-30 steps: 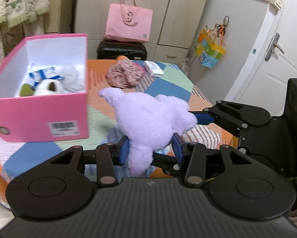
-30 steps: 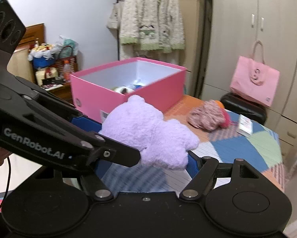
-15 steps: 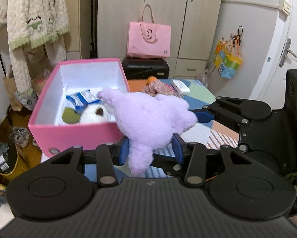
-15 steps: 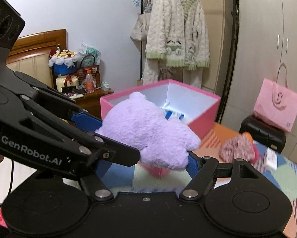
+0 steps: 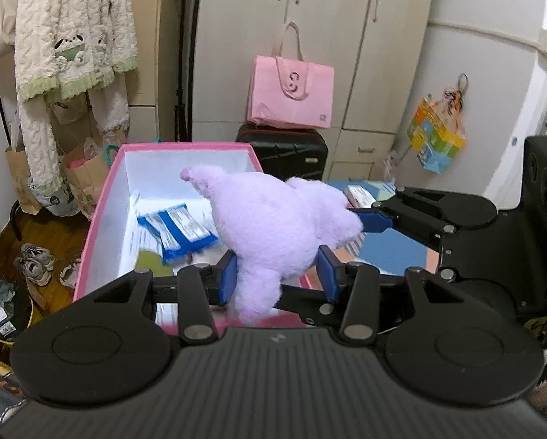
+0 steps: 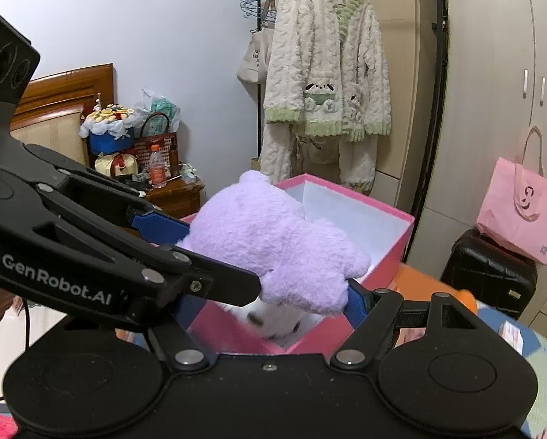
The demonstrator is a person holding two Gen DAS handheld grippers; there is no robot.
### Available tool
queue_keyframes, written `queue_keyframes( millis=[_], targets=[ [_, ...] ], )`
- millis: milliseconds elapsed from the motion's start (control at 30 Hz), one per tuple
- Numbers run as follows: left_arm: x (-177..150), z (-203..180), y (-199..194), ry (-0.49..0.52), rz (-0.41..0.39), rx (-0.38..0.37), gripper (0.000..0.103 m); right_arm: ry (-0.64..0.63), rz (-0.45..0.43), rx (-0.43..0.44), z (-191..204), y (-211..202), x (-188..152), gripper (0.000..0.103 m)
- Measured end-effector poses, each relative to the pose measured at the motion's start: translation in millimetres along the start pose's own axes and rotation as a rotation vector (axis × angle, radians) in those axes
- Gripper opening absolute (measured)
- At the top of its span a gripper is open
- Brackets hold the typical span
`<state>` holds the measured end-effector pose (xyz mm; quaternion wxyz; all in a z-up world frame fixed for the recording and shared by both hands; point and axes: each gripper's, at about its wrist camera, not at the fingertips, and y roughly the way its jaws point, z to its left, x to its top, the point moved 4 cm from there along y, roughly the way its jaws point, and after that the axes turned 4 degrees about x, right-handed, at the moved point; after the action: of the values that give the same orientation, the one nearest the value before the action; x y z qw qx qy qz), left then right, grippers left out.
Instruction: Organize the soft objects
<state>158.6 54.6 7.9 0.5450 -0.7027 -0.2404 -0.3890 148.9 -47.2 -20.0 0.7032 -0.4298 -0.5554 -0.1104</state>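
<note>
A fluffy purple plush toy (image 5: pixel 273 226) hangs in the air over the open pink box (image 5: pixel 103 201), held from two sides. My left gripper (image 5: pixel 277 277) is shut on its lower limb, blue pads pressing both sides. My right gripper (image 6: pixel 273 301) is shut on the toy's other end (image 6: pixel 273 241); one of its fingers (image 5: pixel 374 219) shows in the left wrist view. The left gripper's arm crosses the right wrist view and hides part of the right jaw. Inside the box lie blue-and-white packets (image 5: pixel 178 228) and a white soft toy (image 6: pixel 273 320).
The box stands on a table with a patchwork cloth (image 5: pixel 394 248); a small white carton (image 5: pixel 359 194) lies there. Behind are a black suitcase (image 5: pixel 284 153) with a pink tote bag (image 5: pixel 291 95), a hanging fleece cardigan (image 6: pixel 324 84), wardrobe doors and a cluttered bedside cabinet (image 6: pixel 171 194).
Both grippers have carried the purple plush toy up and leftward, from above the patchwork table to above the pink box. Both grips are unchanged.
</note>
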Motion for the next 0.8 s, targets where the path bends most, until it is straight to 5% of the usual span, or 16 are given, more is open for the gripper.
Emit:
queue_keyframes(
  millis=[400,800],
  targets=[
    [35,59,80,-0.167,0.048,-0.001,0.043,0.076,0.088,0.047,-58,86,37,0.075],
    [31,94,154,-0.344,0.199,-0.052,0.043,-0.102,0.235,-0.033,-74,147,39,0.076]
  ],
)
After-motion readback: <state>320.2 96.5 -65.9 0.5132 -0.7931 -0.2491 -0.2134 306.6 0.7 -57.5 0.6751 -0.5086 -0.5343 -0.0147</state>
